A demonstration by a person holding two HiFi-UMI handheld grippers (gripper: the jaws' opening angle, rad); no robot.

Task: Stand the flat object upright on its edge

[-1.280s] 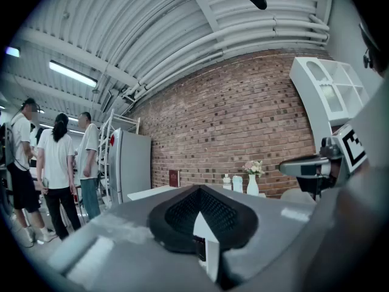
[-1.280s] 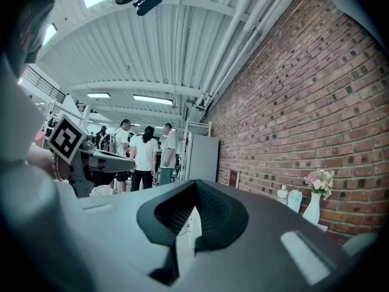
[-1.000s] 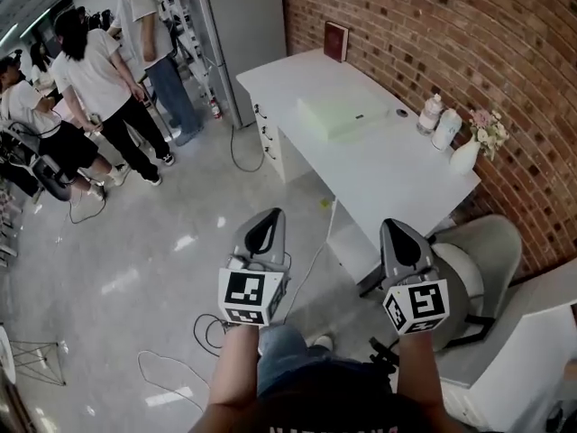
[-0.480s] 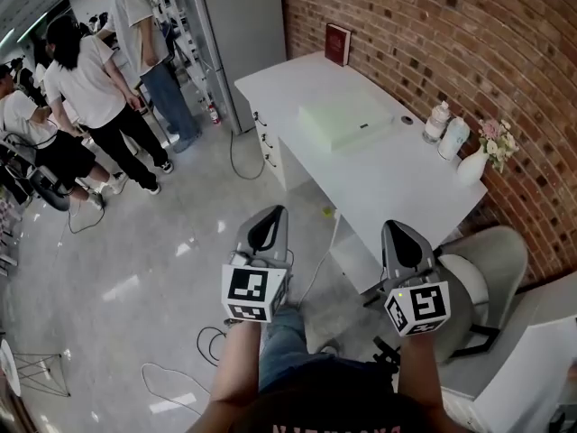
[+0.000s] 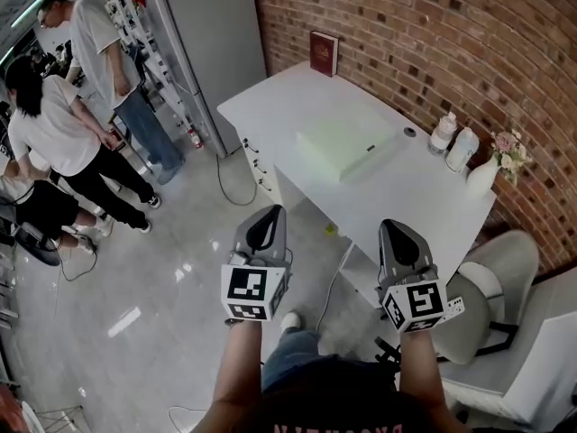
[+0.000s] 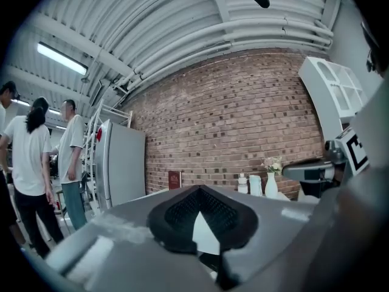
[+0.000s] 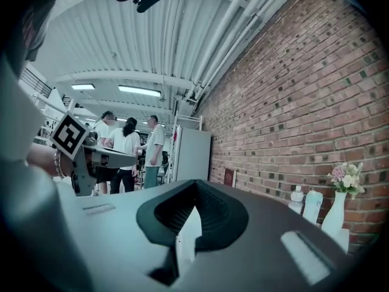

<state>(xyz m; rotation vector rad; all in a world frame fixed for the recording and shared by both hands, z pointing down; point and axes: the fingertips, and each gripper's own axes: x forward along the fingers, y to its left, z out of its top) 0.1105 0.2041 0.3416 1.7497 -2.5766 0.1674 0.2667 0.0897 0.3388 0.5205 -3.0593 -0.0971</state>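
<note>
A flat pale green slab (image 5: 347, 142) lies flat on the white table (image 5: 397, 201), a small dark mark near its right edge. Both grippers hang over the floor in front of the table, well short of the slab. My left gripper (image 5: 268, 216) is shut and holds nothing. My right gripper (image 5: 395, 230) is shut too, with nothing in it, near the table's front edge. In the left gripper view the shut jaws (image 6: 200, 191) point at the brick wall; the slab is hidden behind them. The right gripper view shows its shut jaws (image 7: 196, 184) likewise.
A dark red book (image 5: 323, 53) stands against the brick wall at the table's far end. Two bottles (image 5: 443, 132) and a vase with flowers (image 5: 484, 174) stand at the right. A grey chair (image 5: 491, 282) sits right of the table. Several people (image 5: 54, 142) stand at the left, by a grey cabinet (image 5: 203, 43).
The head view has swung and moved nearer the table, so the table and slab sit more central. Both grippers keep their places in view and stay shut.
</note>
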